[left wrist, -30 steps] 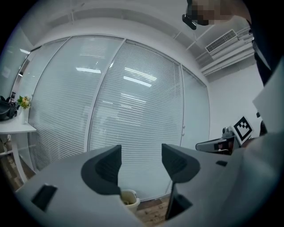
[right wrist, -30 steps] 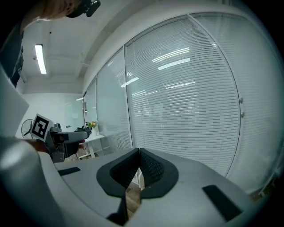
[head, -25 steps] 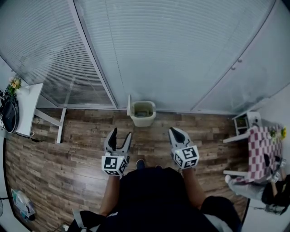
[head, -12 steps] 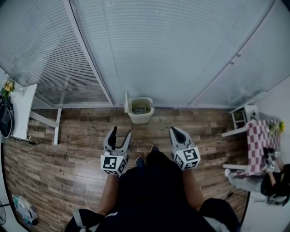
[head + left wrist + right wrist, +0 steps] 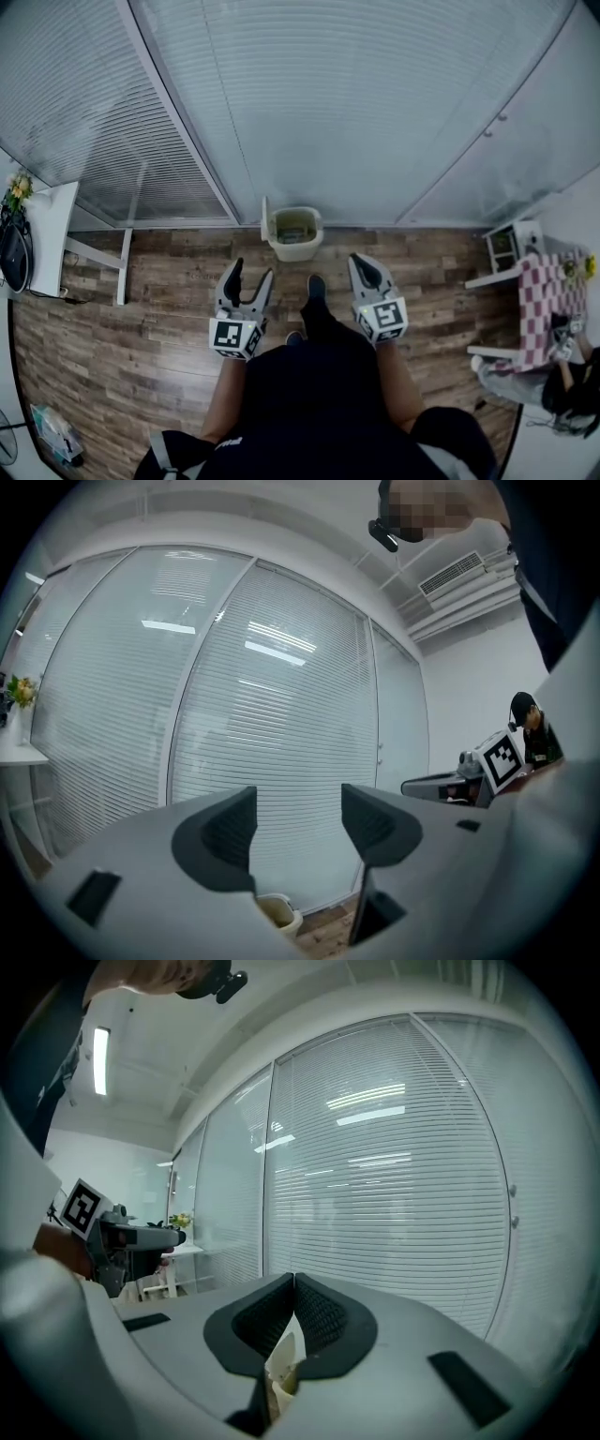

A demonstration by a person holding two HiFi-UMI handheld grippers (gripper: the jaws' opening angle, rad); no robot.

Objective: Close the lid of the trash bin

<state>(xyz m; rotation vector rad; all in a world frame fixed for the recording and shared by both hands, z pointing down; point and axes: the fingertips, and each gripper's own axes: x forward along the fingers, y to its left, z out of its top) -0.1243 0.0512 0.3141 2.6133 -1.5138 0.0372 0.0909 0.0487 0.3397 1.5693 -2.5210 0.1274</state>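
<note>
A cream trash bin stands on the wood floor against the glass wall, its lid upright at its left side. My left gripper hangs open and empty, short of the bin and slightly left of it. My right gripper is shut with nothing in it, short of the bin and to its right. In the left gripper view the bin shows low between the open jaws of the left gripper. In the right gripper view a sliver of the bin shows below the closed tips of the right gripper.
A shoe is stepped forward between the grippers. A white table with flowers stands at the left. A checkered table and a seated person are at the right. Blinds behind glass close off the far side.
The person's foot has come forward between the grippers. Both grippers keep nearly the same place and the same jaw state; the bin's lid stays up.
</note>
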